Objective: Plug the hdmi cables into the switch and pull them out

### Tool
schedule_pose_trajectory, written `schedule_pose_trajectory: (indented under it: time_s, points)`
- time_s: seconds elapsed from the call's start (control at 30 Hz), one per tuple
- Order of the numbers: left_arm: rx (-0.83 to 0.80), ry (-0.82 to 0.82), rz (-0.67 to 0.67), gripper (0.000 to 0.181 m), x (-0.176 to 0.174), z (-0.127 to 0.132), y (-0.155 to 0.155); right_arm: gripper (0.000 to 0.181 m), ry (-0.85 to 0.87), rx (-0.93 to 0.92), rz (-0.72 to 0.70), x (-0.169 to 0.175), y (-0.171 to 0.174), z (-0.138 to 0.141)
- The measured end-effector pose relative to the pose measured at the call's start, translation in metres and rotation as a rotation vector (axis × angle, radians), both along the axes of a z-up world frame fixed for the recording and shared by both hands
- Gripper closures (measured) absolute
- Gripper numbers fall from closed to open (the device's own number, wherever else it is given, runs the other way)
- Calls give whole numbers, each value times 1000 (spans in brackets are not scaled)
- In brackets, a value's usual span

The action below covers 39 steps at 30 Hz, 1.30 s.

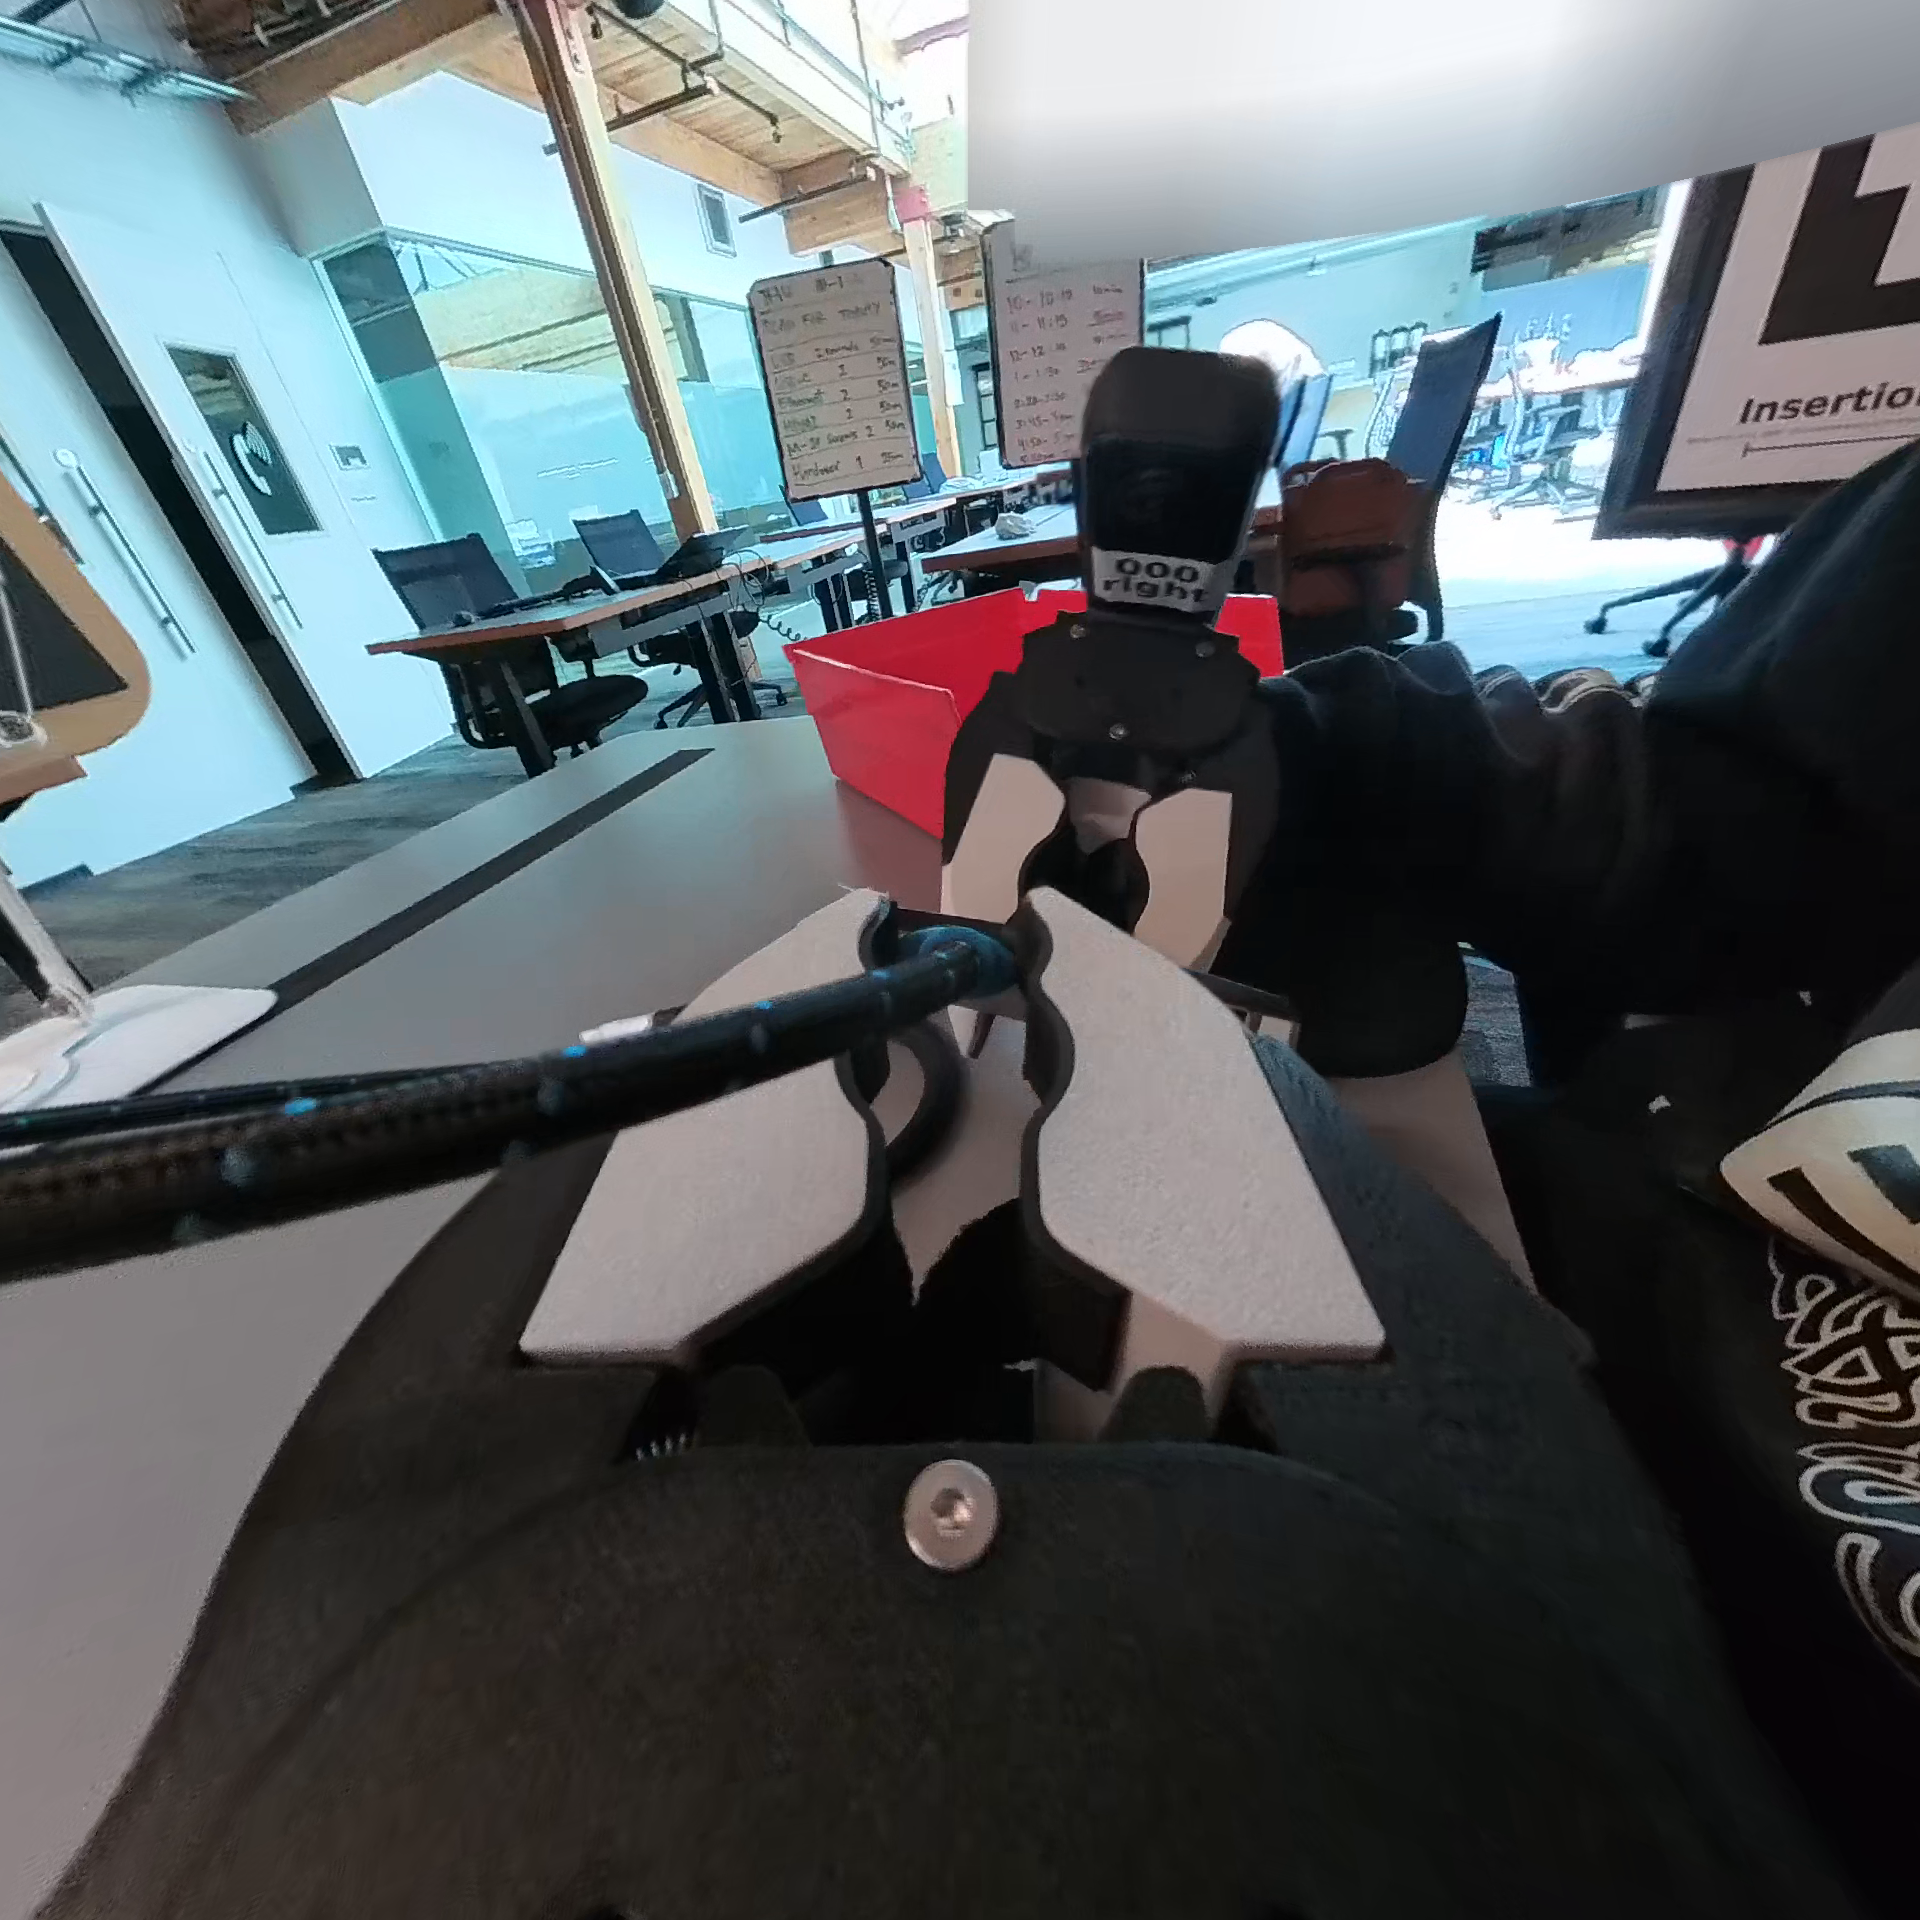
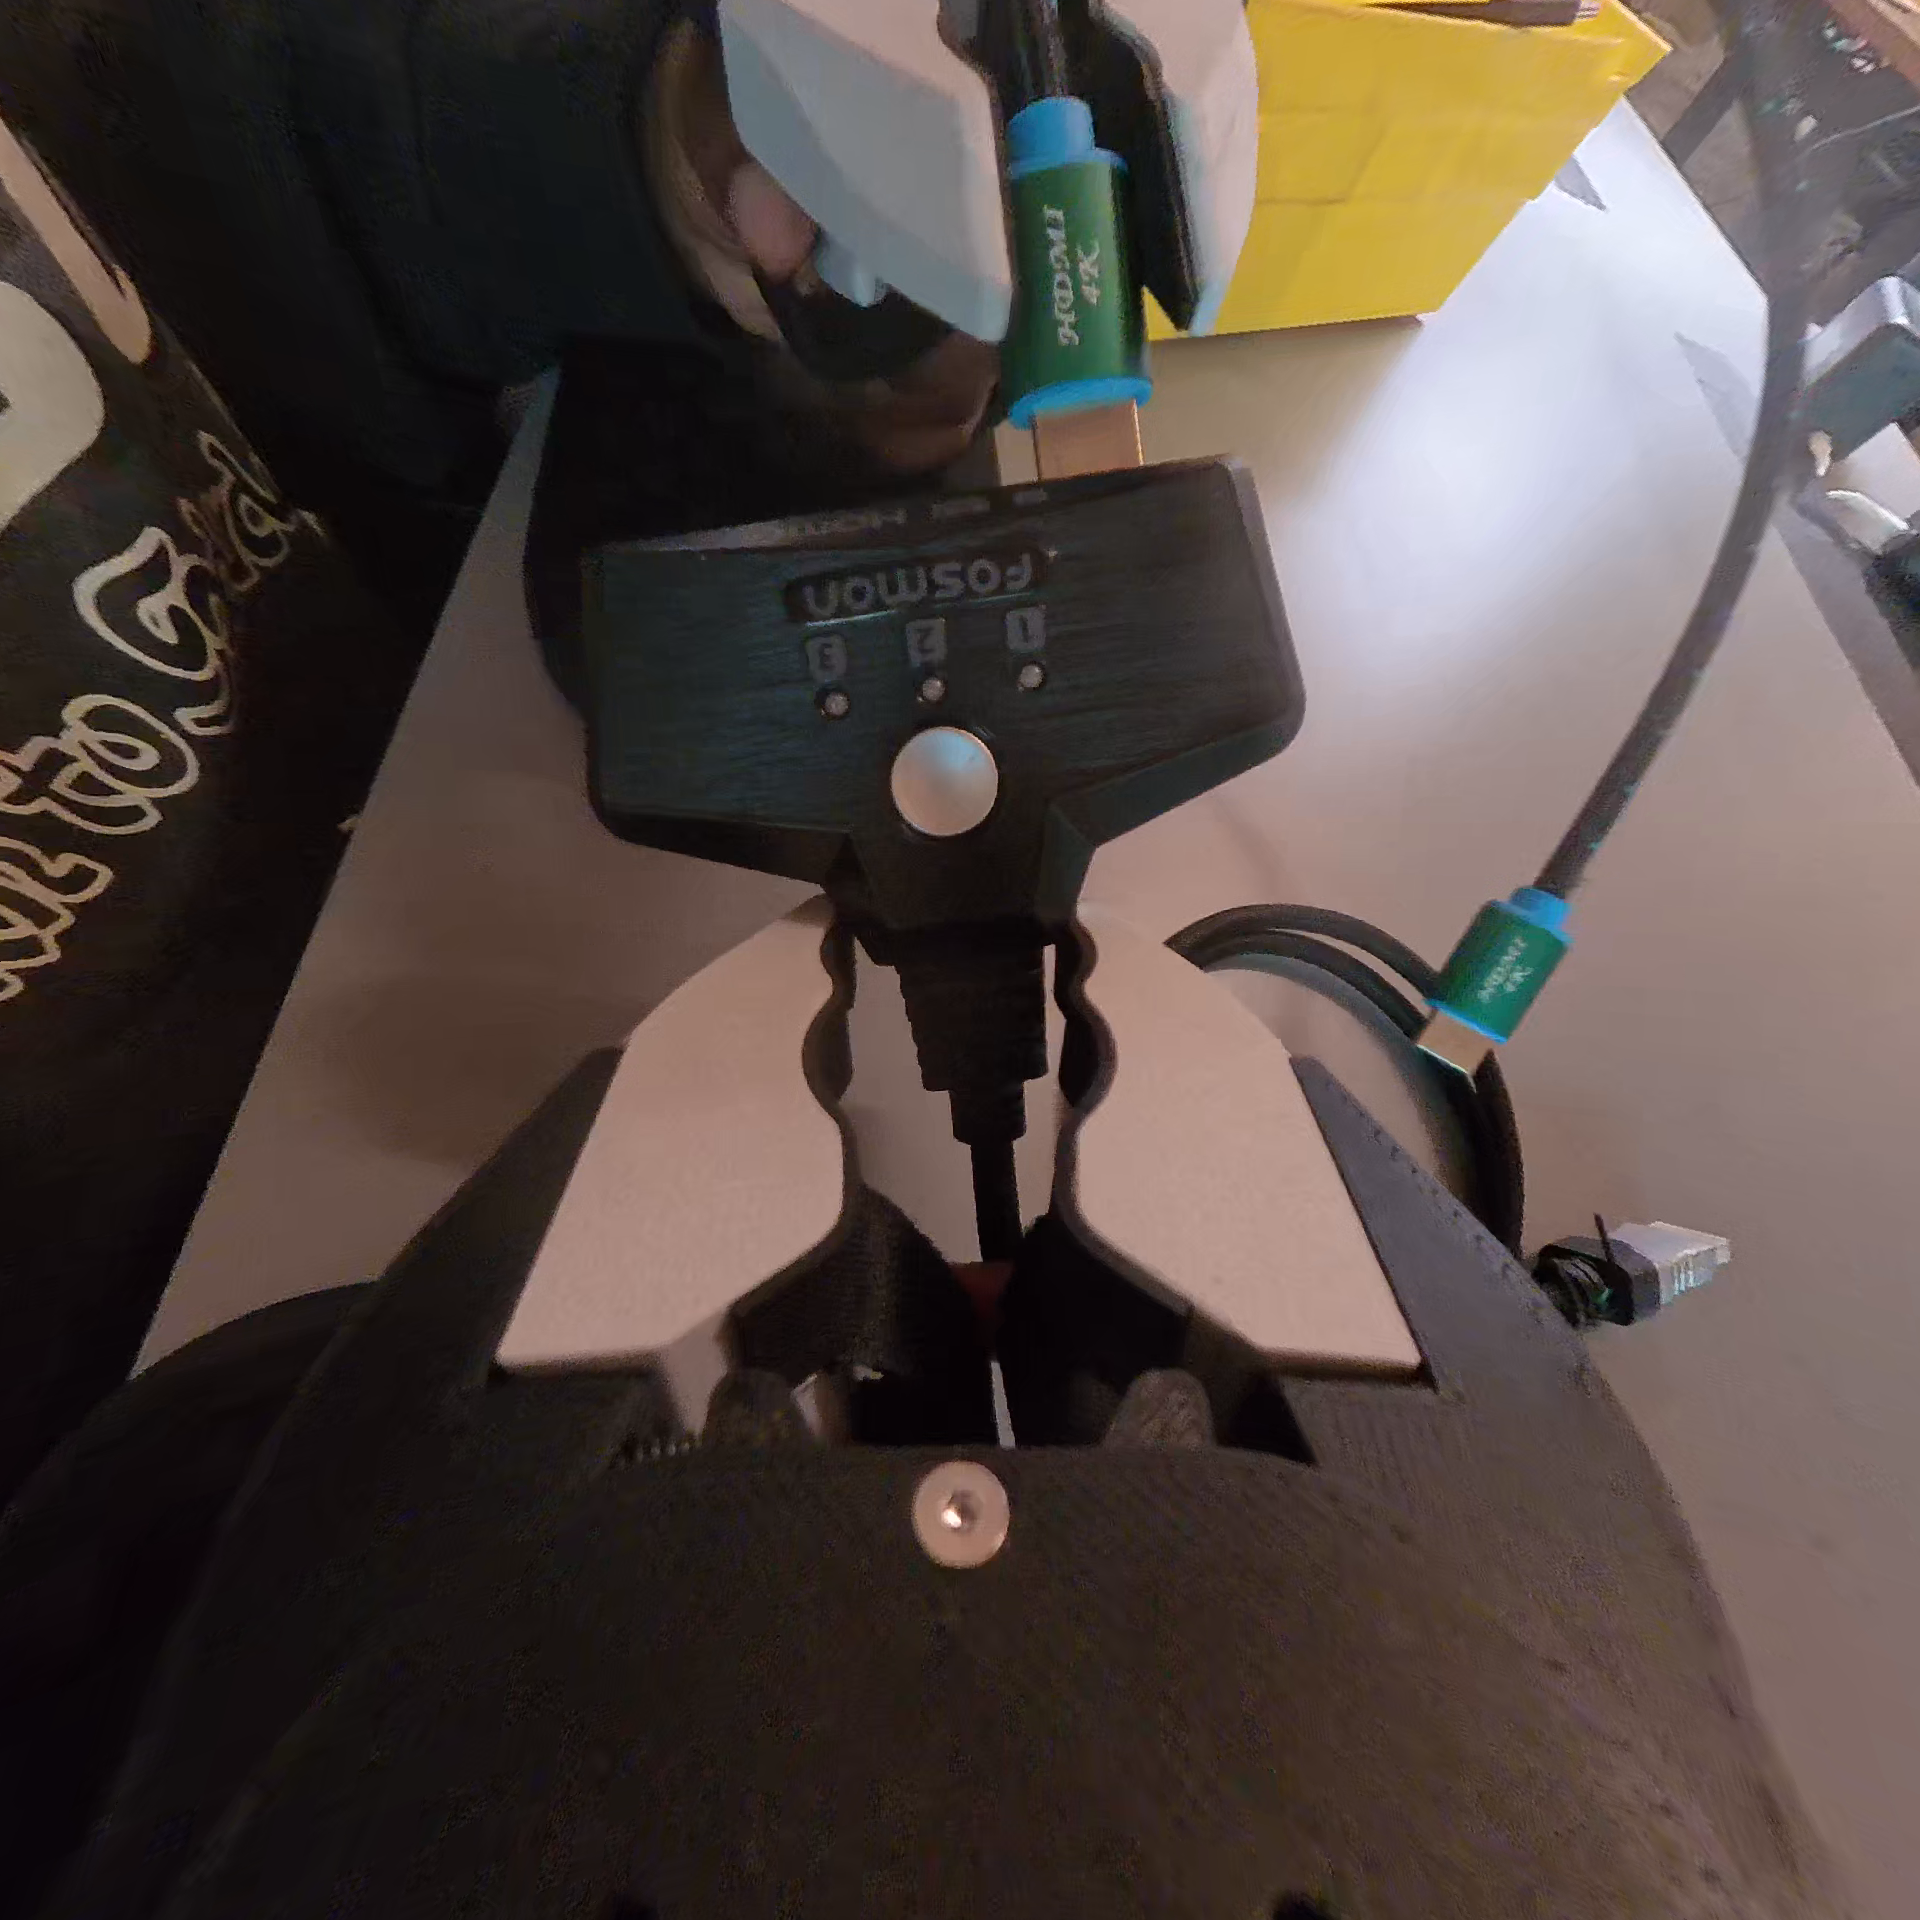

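My right gripper (image 2: pixel 956 935) is shut on the tail end of the black HDMI switch (image 2: pixel 935 665), where its own cord comes out, and holds it above the table. My left gripper (image 1: pixel 956 935) is shut on a green HDMI plug (image 2: pixel 1081 270) with blue collars, and its braided black cable (image 1: pixel 416 1122) runs off to the left. The plug's gold tip (image 2: pixel 1086 442) sits in a port on the switch's far edge, with part of the gold showing. The two grippers face each other; the right gripper (image 1: pixel 1091 894) shows in the left wrist view.
A second green HDMI plug (image 2: pixel 1496 987) lies on the pale table (image 2: pixel 1455 623) to the right, over a coil of black cable. A small grey plug (image 2: pixel 1662 1252) lies nearby. A yellow box (image 2: pixel 1403 156) and a red bin (image 1: pixel 894 707) stand on the table.
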<state>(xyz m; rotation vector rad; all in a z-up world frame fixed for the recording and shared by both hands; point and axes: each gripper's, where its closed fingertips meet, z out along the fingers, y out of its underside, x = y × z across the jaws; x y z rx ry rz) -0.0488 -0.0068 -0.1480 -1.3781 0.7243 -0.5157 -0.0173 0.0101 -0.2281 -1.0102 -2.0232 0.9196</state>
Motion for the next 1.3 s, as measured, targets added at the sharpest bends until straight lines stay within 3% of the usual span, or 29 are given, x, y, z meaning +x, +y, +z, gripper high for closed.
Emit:
schedule_pose_trajectory:
  time_s: [0.33,0.43,0.63,0.8,0.93,1.17,1.3]
  points:
    - [39,38,15,160,1,-1,0,144,2,1,11,0,-2,0]
    - [58,-14,-39,160,5,7,-6,144,33,-35,51,1,-10,7]
    - [3,3,-8,160,4,-1,0,144,17,3,23,-1,-6,2]
    - [-62,-9,-50,160,6,-6,-1,142,6,45,81,0,-17,-2]
    - [-80,-52,-84,160,3,-2,-5,140,74,0,122,0,-25,10]
    - [-67,-28,-105,160,8,-4,-9,142,71,31,169,-2,-36,5]
    - [-53,41,-153,159,19,-10,-15,141,-6,92,211,-3,-45,-12]
